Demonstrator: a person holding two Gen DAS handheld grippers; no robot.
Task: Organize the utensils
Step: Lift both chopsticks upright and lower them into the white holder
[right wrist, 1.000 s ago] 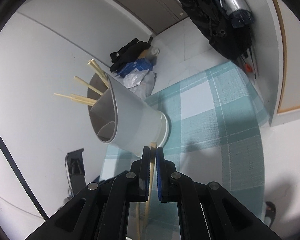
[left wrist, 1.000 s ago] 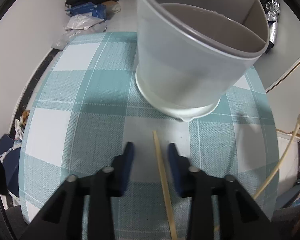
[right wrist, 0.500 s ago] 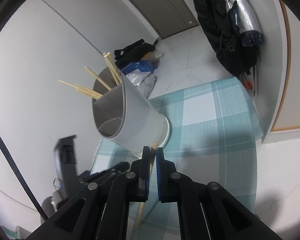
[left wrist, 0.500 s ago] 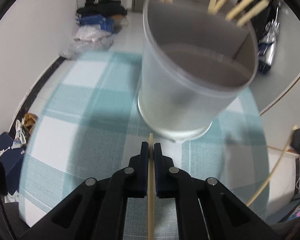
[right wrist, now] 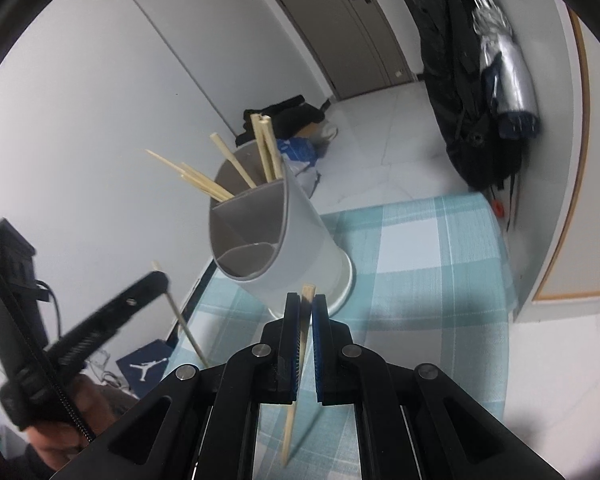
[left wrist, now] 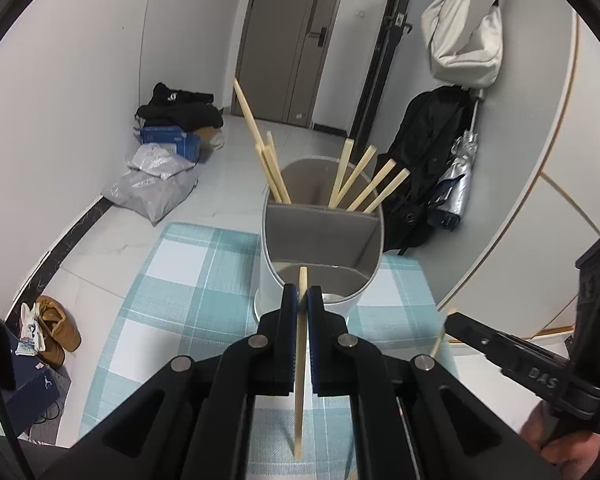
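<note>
A grey-white utensil holder (left wrist: 320,248) (right wrist: 276,240) with a divider stands on the teal checked tablecloth (left wrist: 180,280) (right wrist: 420,264). Several wooden chopsticks (left wrist: 364,184) (right wrist: 228,176) lean out of its far compartment. My left gripper (left wrist: 302,300) is shut on a wooden chopstick (left wrist: 300,380), lifted off the cloth just in front of the holder's rim. My right gripper (right wrist: 306,308) is shut on another chopstick (right wrist: 296,392), beside the holder's base. In the right wrist view the left gripper (right wrist: 160,280) shows at the left with its chopstick (right wrist: 184,320).
The table ends close behind the holder. Beyond it lie floor tiles, plastic bags (left wrist: 152,184) and a blue box (left wrist: 172,140). Dark coats (left wrist: 428,168) and a white bag (left wrist: 464,40) hang at the right. Shoes (left wrist: 56,328) sit on the floor at the left.
My left gripper closed on the chopstick that lay on the cloth and lifted it, tilting up so the holder now sits lower and farther. The right gripper shifted slightly and rolled, still holding its chopstick.
</note>
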